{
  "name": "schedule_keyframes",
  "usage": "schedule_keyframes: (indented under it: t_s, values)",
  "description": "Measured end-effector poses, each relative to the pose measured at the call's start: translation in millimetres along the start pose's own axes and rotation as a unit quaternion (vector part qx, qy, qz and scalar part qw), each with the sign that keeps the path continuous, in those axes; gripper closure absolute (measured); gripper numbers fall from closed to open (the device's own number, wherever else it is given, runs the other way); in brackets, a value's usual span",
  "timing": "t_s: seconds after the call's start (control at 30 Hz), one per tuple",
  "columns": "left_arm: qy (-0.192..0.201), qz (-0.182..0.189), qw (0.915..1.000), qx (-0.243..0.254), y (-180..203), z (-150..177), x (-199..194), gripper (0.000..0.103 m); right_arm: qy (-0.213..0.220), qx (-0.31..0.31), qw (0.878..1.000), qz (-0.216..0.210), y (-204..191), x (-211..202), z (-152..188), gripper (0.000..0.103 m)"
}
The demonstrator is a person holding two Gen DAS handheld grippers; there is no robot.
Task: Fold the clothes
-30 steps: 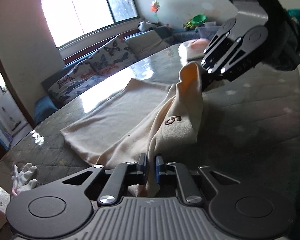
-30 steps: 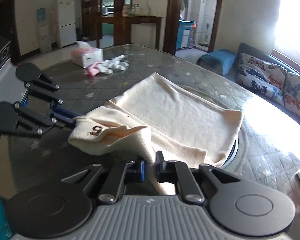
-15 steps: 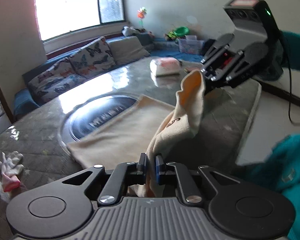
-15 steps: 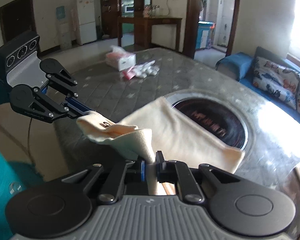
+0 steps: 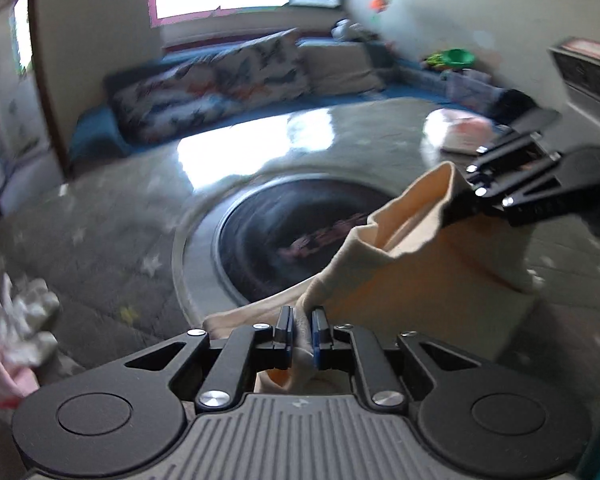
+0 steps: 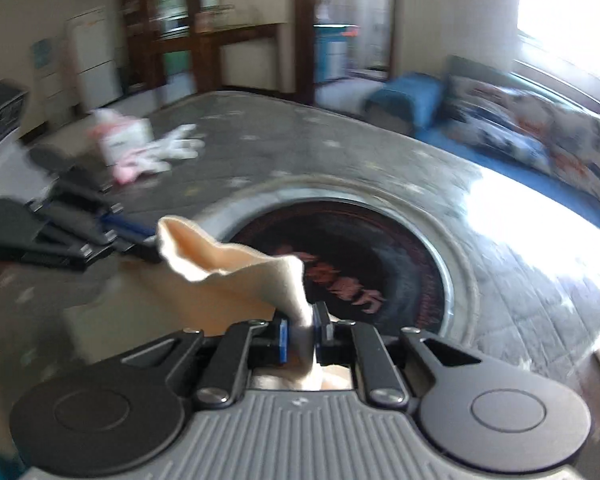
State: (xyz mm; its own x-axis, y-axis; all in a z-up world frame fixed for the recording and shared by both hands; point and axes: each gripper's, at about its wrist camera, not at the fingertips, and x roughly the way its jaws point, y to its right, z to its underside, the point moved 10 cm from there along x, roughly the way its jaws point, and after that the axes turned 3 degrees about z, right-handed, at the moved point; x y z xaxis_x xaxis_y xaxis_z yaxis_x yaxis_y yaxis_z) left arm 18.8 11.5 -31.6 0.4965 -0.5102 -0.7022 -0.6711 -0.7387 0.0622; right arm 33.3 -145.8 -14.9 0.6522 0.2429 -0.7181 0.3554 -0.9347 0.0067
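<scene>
With each tool, left point(image 5: 300, 334) and right point(image 6: 300, 338), clamped on an edge of the cream garment point(image 5: 416, 248) hanging between them above the tabletop point(image 5: 112, 240), keep that edge taut and level so it lowers unwrinkled.

Two hand-held grippers, the left point(image 5: 301, 332) and the right point(image 6: 300, 334), share one cream garment point(image 5: 404, 236). On the one counter point(image 6: 340, 160) sits one dark round inset point(image 6: 364, 256), one pink-and-white packet point(image 6: 120, 140) and one heap of white gloves point(image 6: 168, 150). One fridge point(image 6: 90, 60) stands beyond.
</scene>
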Motion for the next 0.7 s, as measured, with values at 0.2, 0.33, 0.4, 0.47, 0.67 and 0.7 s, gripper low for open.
schedule_keyframes:
  t_s: [0.2, 0.33, 0.4, 0.47, 0.67, 0.7]
  values:
    - [0.016, -0.049, 0.995, -0.085, -34.7, -1.3, 4.0, 0.083, 0.004, 0.065, 0.997, 0.033, 26.2, 21.2, 11.2, 0.079]
    - [0.038, -0.062, 0.9918, -0.104, -40.3, -5.5, -15.9, 0.083, 0.029, 0.07, 0.994, 0.079, 45.2, 5.3, 11.5, 0.078]
    - [0.05, -0.064, 0.9907, -0.109, -38.6, -8.0, -27.0, 0.083, 0.042, 0.062, 0.992, 0.1, 49.1, -7.2, 11.4, 0.078]
    - [0.055, -0.032, 0.992, -0.109, -19.7, -11.5, -30.6, 0.083, 0.052, 0.048, 0.993, 0.093, 43.6, -17.6, 11.0, 0.078]
    - [0.04, 0.029, 0.9948, -0.089, 29.1, -14.7, -12.5, 0.083, 0.017, 0.042, 0.997, 0.055, 31.3, -3.9, 33.8, 0.08]
    - [0.034, 0.026, 0.9946, -0.095, 25.6, -12.4, -7.7, 0.083, 0.007, 0.055, 0.996, 0.063, 38.4, 1.1, 38.9, 0.08]
